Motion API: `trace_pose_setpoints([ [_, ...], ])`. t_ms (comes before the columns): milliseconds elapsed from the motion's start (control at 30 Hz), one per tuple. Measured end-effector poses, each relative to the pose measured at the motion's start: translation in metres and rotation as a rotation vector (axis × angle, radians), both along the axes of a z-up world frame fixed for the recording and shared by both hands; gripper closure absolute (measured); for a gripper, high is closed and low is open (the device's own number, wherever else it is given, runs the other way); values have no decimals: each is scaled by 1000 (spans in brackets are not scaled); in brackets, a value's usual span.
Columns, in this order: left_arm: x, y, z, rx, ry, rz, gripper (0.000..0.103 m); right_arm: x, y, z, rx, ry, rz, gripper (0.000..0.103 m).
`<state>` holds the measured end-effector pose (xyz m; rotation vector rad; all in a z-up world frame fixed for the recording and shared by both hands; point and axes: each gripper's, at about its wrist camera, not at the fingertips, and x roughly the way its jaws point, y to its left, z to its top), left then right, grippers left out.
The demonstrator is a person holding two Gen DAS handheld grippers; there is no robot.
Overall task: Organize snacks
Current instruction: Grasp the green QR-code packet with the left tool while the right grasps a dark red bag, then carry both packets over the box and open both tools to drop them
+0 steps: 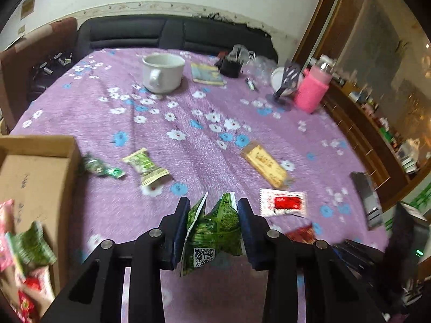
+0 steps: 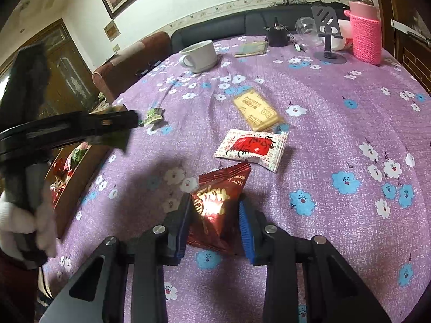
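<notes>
My left gripper (image 1: 213, 210) is shut on a green snack packet (image 1: 212, 231) and holds it above the purple floral tablecloth (image 1: 188, 123). A cardboard box (image 1: 35, 172) at the left holds several red, pink and green packets. My right gripper (image 2: 215, 210) has its jaws around a dark red snack packet (image 2: 218, 202) that lies on the cloth, both pads touching its sides. A white-and-red sachet (image 2: 250, 148), a yellow biscuit pack (image 2: 258, 111) and a small green candy (image 2: 153, 115) lie beyond. The left gripper also shows in the right wrist view (image 2: 118, 123), over the box (image 2: 75, 172).
A white mug (image 1: 163, 72), a booklet (image 1: 207, 74), a black cup (image 1: 231, 64), a phone stand (image 1: 285, 80) and a pink-sleeved bottle (image 1: 312, 88) stand at the far side. Two more green candies (image 1: 102, 167) (image 1: 146, 165) lie near the box. A cabinet (image 1: 377, 94) is at the right.
</notes>
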<state>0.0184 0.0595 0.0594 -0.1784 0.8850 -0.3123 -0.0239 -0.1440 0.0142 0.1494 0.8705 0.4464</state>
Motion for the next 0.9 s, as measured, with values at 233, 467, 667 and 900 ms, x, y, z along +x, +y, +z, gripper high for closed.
trace_pose_setpoints([
  [233, -57, 79, 37, -87, -69, 96, 65, -10, 14, 8, -21, -59, 32, 71],
  [467, -100, 179, 71, -35, -152, 277, 64, -28, 52, 56, 30, -115, 105, 71],
  [667, -109, 231, 72, 18, -166, 374, 64, -23, 118, 104, 61, -151, 225, 70],
  [900, -94, 252, 15, 14, -79, 391, 64, 4, 217, 82, 7, -65, 323, 70],
])
